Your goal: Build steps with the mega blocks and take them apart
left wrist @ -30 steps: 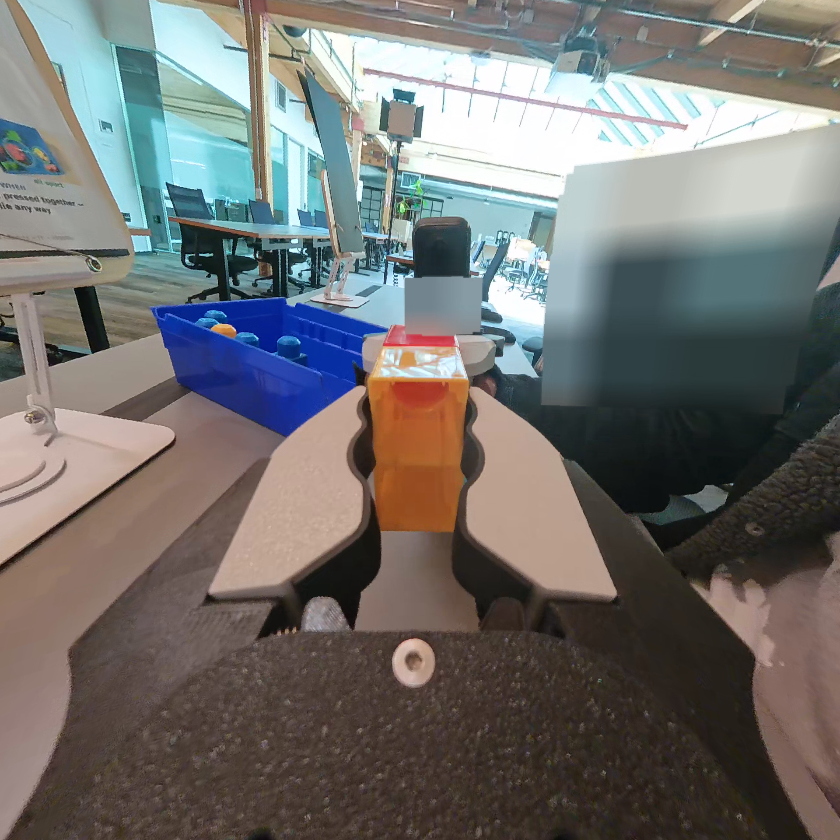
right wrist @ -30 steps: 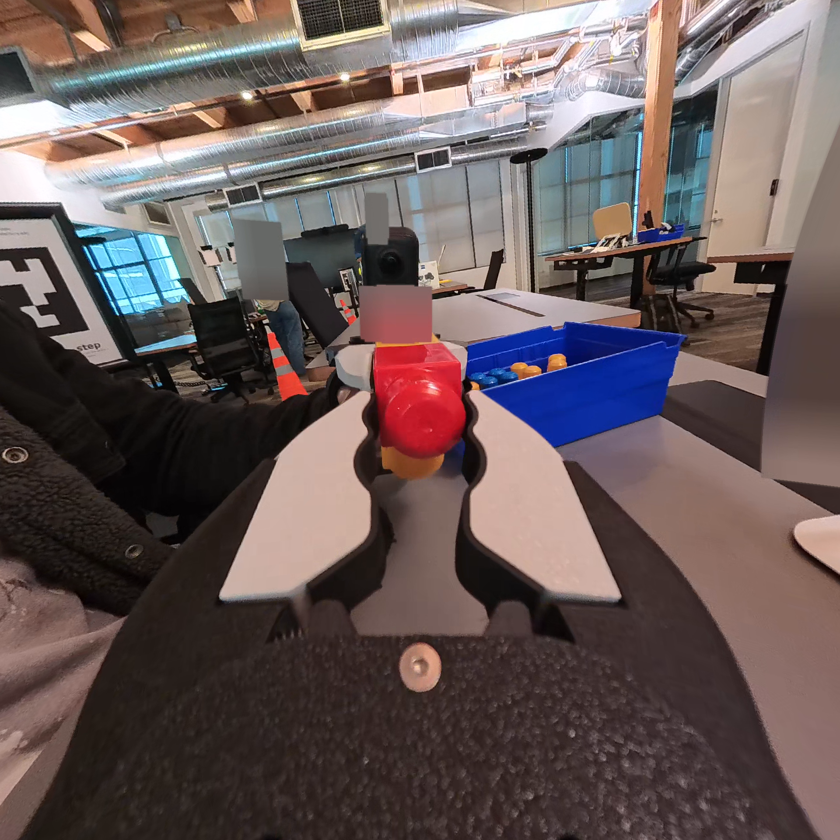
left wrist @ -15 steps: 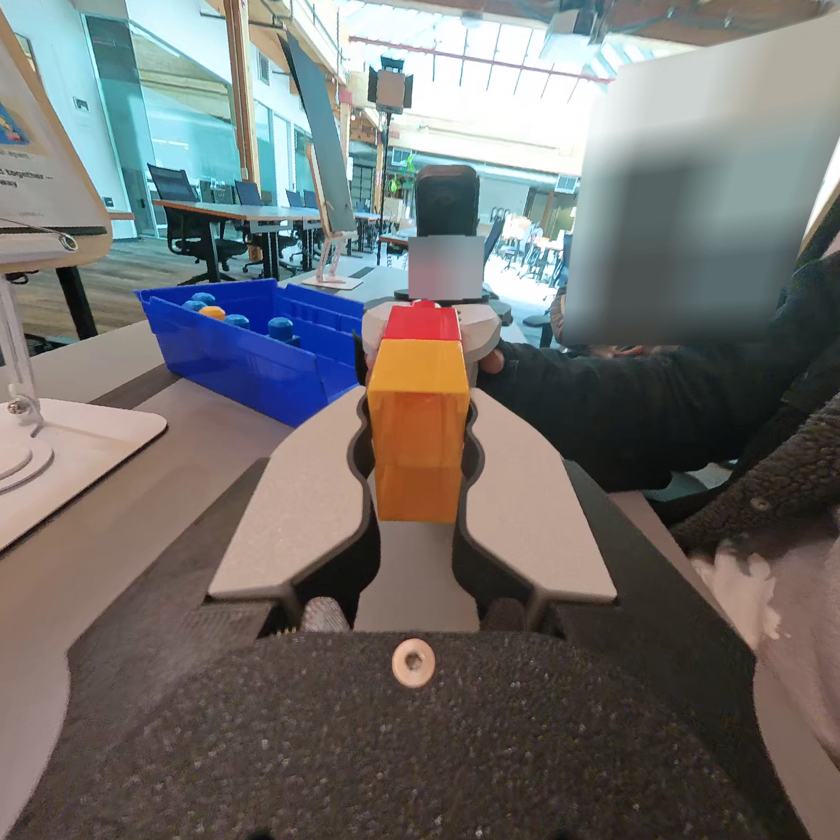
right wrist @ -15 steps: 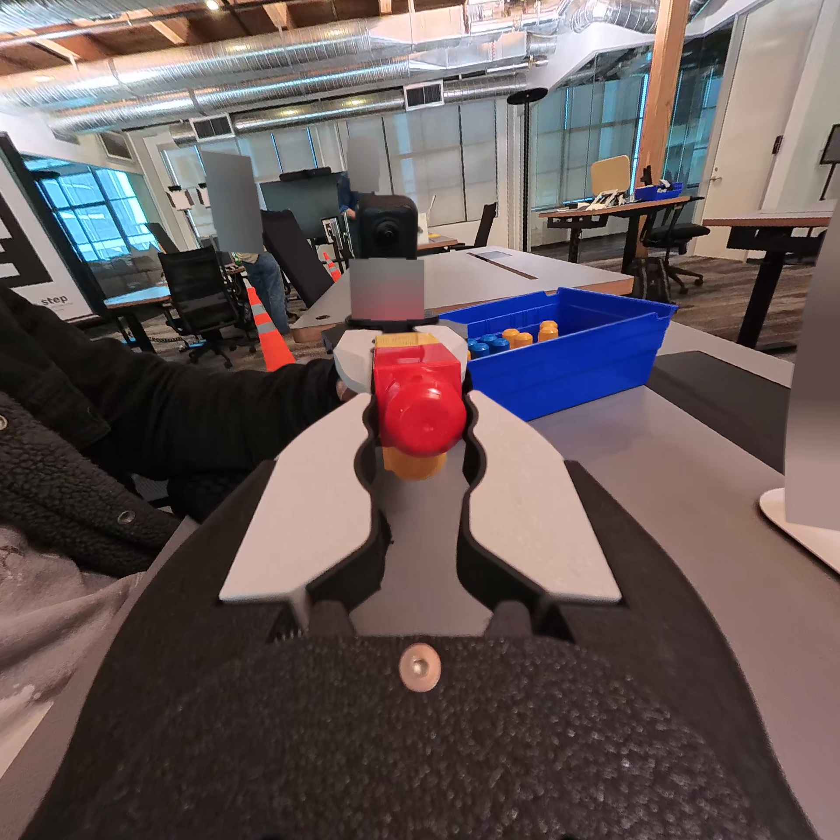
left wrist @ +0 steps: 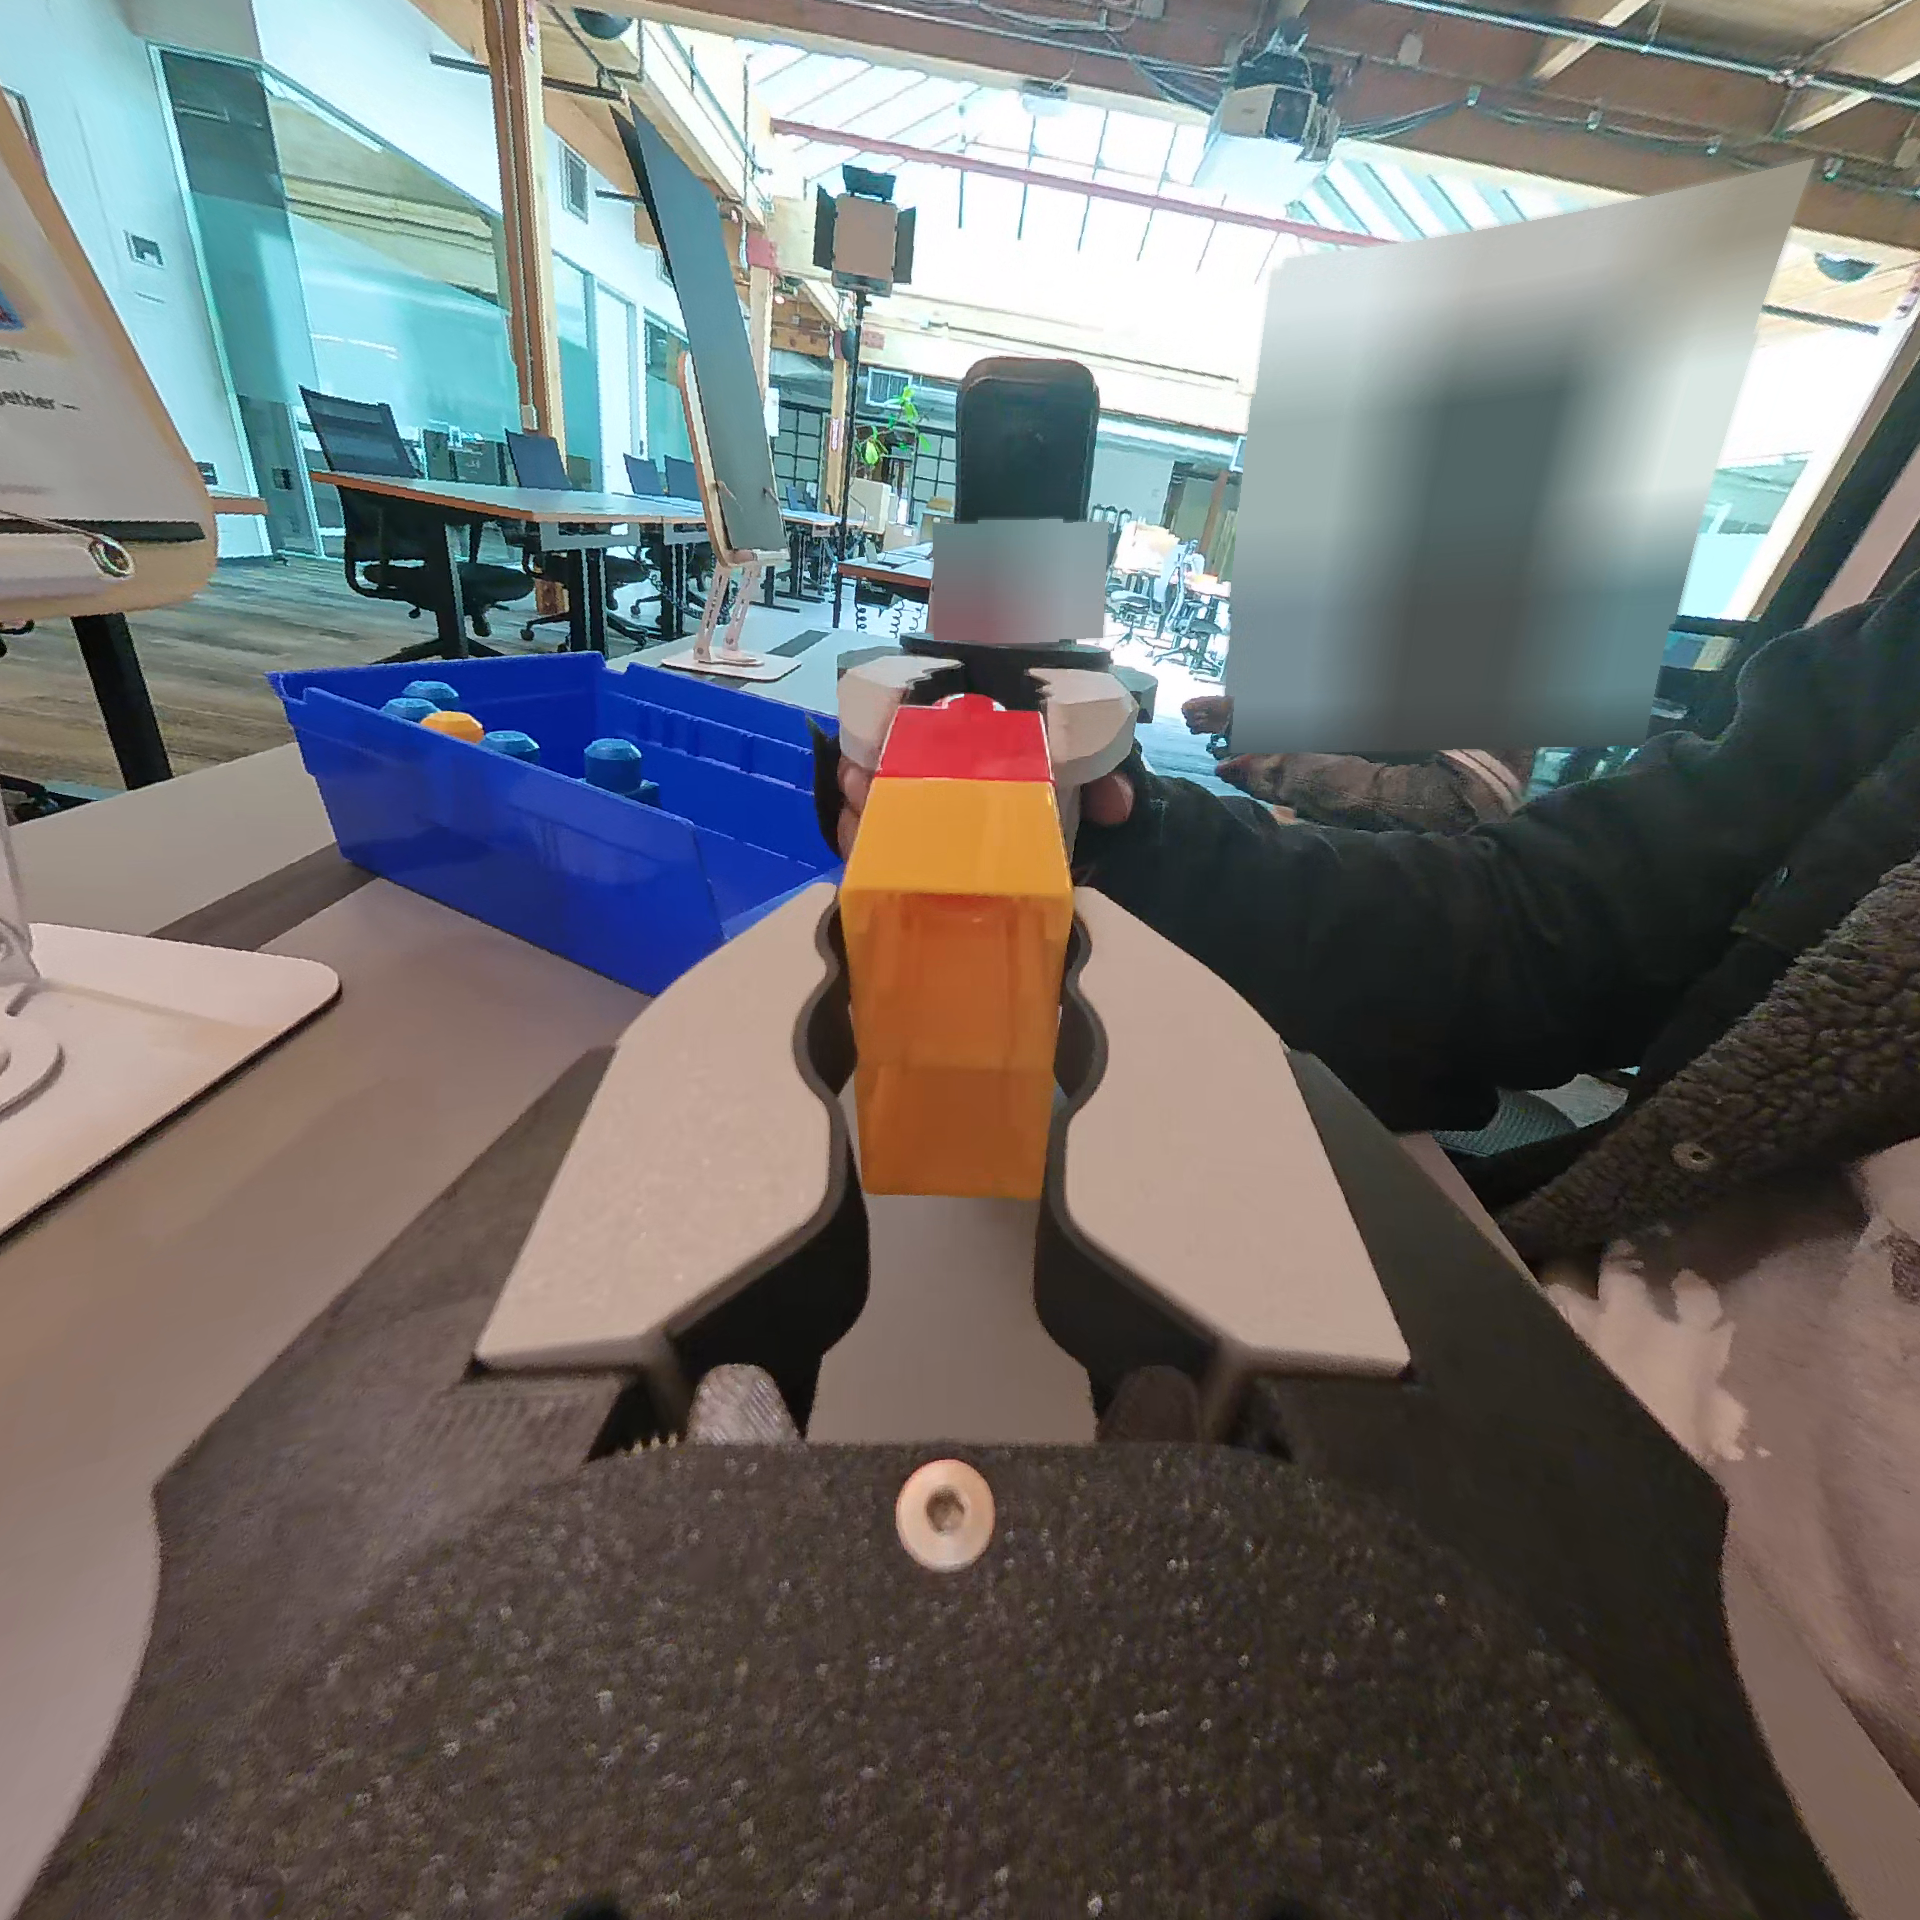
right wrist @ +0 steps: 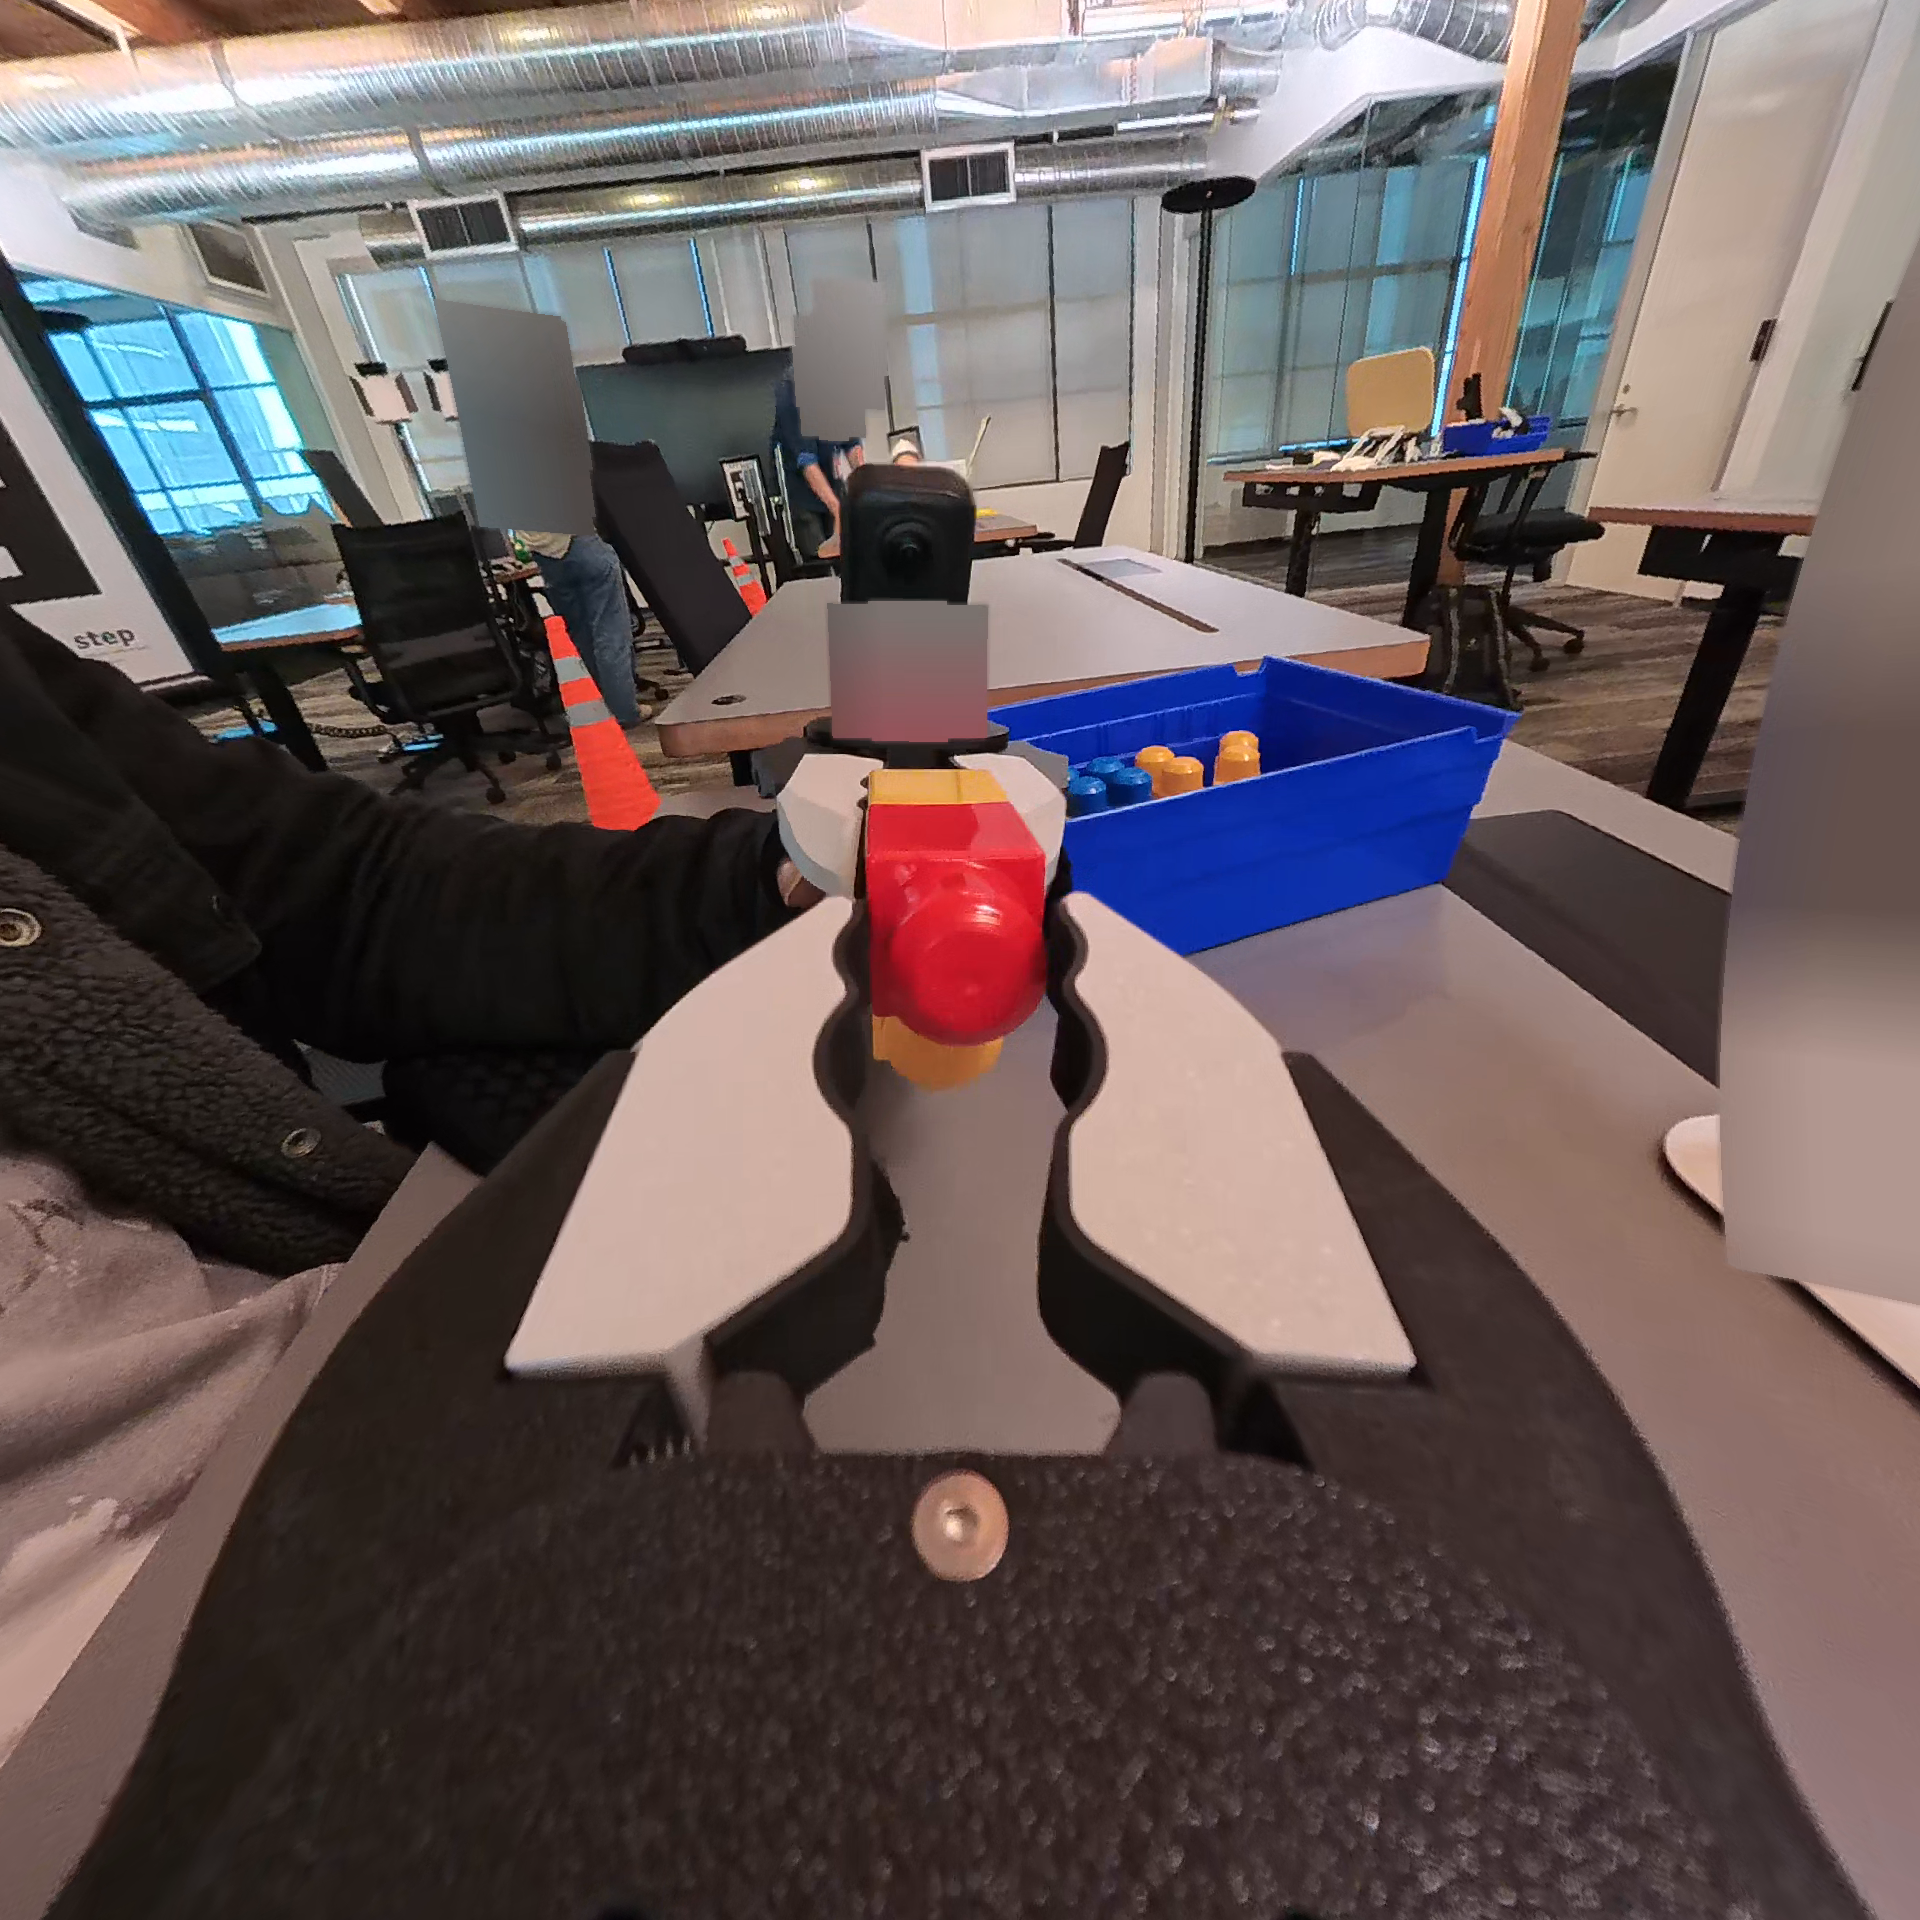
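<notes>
My left gripper (left wrist: 954, 925) is shut on an orange-yellow mega block (left wrist: 956, 997), held above the grey table (left wrist: 343, 1226). A red mega block (left wrist: 961, 743) sits against its far end. The right gripper's fingers (left wrist: 1099, 727) close on the red block from the opposite side. In the right wrist view my right gripper (right wrist: 956, 914) is shut on the red block (right wrist: 956, 935), its round stud facing the camera. The yellow block (right wrist: 940, 787) shows behind it and an orange stud (right wrist: 935, 1060) below it. The left gripper's fingers (right wrist: 816, 816) face me.
A blue bin (left wrist: 540, 831) with several blue and orange blocks stands on the table beyond the grippers; it also shows in the right wrist view (right wrist: 1299, 831). A white stand base (left wrist: 135, 1039) lies at the left. A person's dark sleeve (left wrist: 1455, 914) reaches across. The grippers' ends are close to 5 centimetres from one another.
Both grippers keep their hold on the touching blocks. The pair has shifted and tilted a little above the table; the orange block's hollow end now faces less squarely at the left camera.
</notes>
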{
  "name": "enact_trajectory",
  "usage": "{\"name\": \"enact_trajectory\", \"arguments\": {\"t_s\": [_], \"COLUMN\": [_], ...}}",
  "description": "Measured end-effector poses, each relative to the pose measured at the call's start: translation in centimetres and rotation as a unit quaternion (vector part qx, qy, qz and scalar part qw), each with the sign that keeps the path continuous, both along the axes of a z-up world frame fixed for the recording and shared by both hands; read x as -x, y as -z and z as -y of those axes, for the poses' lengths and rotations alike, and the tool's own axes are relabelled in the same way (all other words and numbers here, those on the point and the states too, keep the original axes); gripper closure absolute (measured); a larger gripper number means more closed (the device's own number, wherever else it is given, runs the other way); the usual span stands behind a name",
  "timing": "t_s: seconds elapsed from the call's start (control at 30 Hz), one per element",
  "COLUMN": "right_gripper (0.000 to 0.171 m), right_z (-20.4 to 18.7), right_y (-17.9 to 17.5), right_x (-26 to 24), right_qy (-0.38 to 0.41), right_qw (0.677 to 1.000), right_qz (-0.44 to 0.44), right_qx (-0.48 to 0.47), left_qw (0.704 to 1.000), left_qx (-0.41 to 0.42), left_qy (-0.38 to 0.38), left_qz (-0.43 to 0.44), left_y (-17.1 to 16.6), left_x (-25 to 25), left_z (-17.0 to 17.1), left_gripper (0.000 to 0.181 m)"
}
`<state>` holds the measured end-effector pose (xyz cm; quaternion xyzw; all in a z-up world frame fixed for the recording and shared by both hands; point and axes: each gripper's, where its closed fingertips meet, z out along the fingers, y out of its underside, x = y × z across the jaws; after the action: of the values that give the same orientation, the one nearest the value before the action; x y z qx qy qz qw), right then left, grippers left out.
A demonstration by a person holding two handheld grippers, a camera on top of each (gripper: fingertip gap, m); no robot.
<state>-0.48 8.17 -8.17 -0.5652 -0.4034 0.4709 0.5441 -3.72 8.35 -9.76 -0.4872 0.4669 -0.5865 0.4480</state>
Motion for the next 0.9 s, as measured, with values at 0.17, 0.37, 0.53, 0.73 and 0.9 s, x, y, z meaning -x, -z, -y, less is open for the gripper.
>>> {"name": "enact_trajectory", "arguments": {"t_s": [0.17, 0.37, 0.53, 0.73, 0.9], "right_gripper": [0.14, 0.14, 0.141, 0.141, 0.14], "right_z": [0.1, -3.1, -7.1, -9.3, -10.7], "right_y": [-0.9, -5.5, -5.3, 2.0, 7.6], "right_x": [-0.9, -8.6, -16.5, -20.1, -20.5], "right_qy": [0.009, 0.104, 0.173, 0.171, 0.16], "right_qw": [0.999, 0.978, 0.922, 0.861, 0.837], "right_qz": [0.05, 0.177, 0.347, 0.471, 0.511], "right_qx": [-0.012, -0.036, 0.01, 0.086, 0.114], "left_qw": [0.999, 0.988, 0.971, 0.966, 0.966], "left_qx": [-0.031, -0.028, -0.029, -0.038, -0.047], "left_qy": [-0.028, -0.152, -0.238, -0.253, -0.249], "left_qz": [0.002, 0.0, -0.018, -0.037, -0.045], "left_y": [-0.2, -0.3, 0.3, 0.9, 1.3], "left_x": [-0.1, 1.6, 3.0, 3.0, 2.7], "left_z": [-0.4, -4.6, -7.3, -7.8, -7.6], "left_gripper": [0.143, 0.167, 0.181, 0.181, 0.181]}}
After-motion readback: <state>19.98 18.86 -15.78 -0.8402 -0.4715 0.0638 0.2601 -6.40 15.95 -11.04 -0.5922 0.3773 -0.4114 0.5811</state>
